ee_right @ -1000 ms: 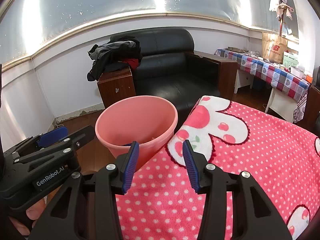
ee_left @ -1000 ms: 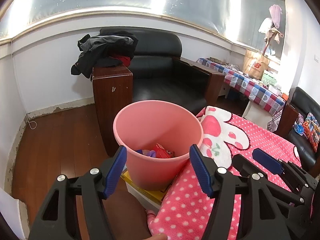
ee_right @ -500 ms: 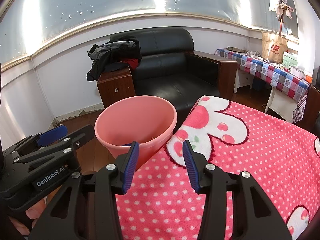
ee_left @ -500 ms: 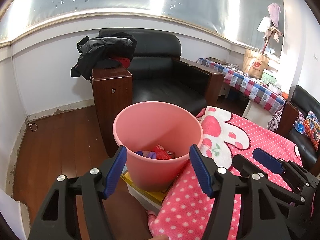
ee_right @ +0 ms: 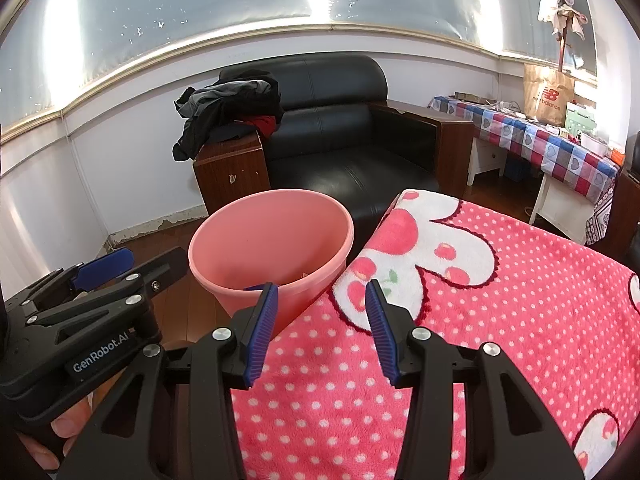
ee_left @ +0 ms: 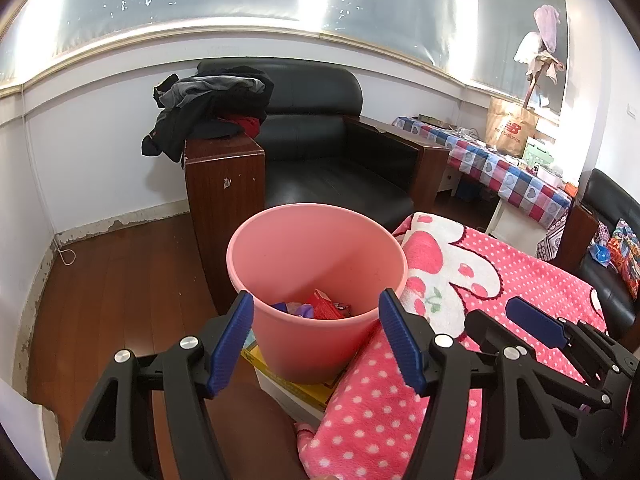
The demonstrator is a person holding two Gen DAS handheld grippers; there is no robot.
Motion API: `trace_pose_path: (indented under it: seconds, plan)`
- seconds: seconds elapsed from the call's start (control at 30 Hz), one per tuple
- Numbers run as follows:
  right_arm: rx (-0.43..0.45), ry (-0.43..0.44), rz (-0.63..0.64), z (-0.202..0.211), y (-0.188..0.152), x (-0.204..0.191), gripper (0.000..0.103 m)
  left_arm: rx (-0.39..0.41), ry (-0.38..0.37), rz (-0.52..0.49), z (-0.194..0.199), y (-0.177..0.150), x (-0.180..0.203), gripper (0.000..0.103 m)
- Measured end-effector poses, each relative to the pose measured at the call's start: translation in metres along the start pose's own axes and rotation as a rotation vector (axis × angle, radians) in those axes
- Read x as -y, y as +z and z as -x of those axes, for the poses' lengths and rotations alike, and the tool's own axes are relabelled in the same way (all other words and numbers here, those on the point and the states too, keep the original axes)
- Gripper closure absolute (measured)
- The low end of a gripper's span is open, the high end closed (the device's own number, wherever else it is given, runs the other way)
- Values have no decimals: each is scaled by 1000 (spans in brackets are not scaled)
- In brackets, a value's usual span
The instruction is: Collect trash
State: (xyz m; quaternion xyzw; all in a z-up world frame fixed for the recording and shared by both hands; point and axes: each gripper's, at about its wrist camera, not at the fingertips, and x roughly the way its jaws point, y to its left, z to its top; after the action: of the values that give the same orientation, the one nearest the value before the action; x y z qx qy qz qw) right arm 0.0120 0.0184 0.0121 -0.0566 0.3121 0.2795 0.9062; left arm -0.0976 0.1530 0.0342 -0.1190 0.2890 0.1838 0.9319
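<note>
Both tongs released, empty: left tongs [ee_left: 316, 336], right tongs [ee_right: 320, 324]. Trash [ee_left: 320, 306] already in pink bin [ee_left: 280, 220] off tabletop's [ee_right: 500, 320] left edge. No loose trash visible; looks near done.

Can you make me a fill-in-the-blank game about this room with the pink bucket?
1. The pink bucket stands beside a blanket covered in white ____.
2. Both the left gripper and the right gripper have jaws that are ____.
3. A pile of clothes lies on the ____ of the black armchair.
4. The gripper pads are coloured ____.

Missing words: dots; open; armrest; blue
</note>
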Motion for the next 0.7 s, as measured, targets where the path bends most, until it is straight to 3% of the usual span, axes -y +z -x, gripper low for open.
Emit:
trace_pose_path:
  seconds: [0.7]
  plan:
    - [-6,-4,-5,-2,-4,3,57,-1,0,-1,-1,0,0,39]
